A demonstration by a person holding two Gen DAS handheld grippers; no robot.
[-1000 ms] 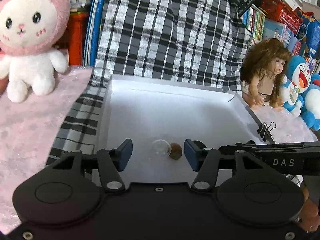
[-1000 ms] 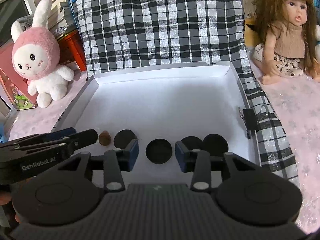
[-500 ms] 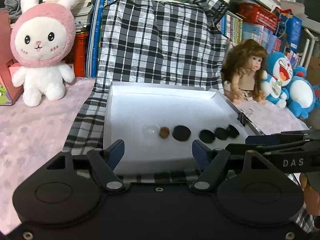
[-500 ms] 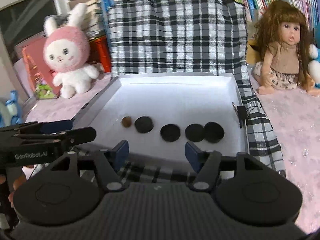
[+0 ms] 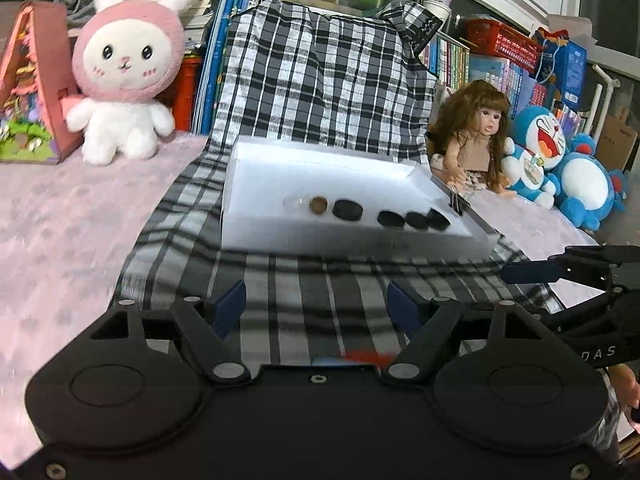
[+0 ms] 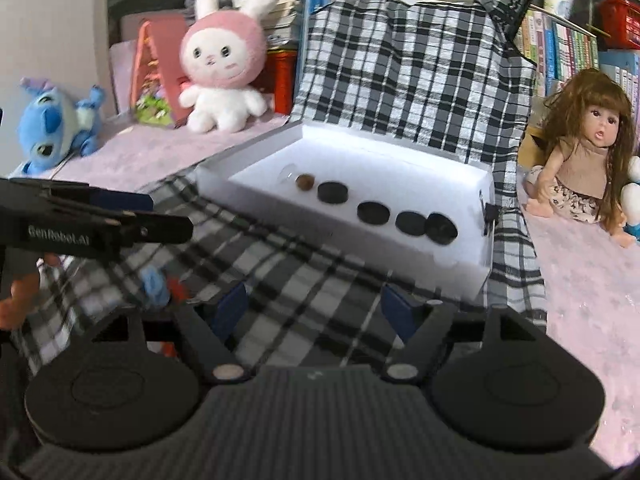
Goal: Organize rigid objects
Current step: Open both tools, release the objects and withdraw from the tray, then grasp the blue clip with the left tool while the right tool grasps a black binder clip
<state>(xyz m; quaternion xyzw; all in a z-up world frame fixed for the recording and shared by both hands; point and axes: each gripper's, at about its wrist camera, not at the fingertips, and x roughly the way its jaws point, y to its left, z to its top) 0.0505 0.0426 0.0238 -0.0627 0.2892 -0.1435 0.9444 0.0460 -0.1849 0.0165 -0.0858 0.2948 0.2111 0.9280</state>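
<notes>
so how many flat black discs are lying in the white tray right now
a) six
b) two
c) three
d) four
d) four black discs lie in a row on the floor of the white tray, to the right of a small brown piece and a clear round piece; the two discs at the right end touch or overlap.

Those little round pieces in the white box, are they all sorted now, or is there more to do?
Looks nearly done: the clear ball, brown ball and four black discs sit in one row in the white box. Both tools, left tool and right tool, are open and empty.
</notes>
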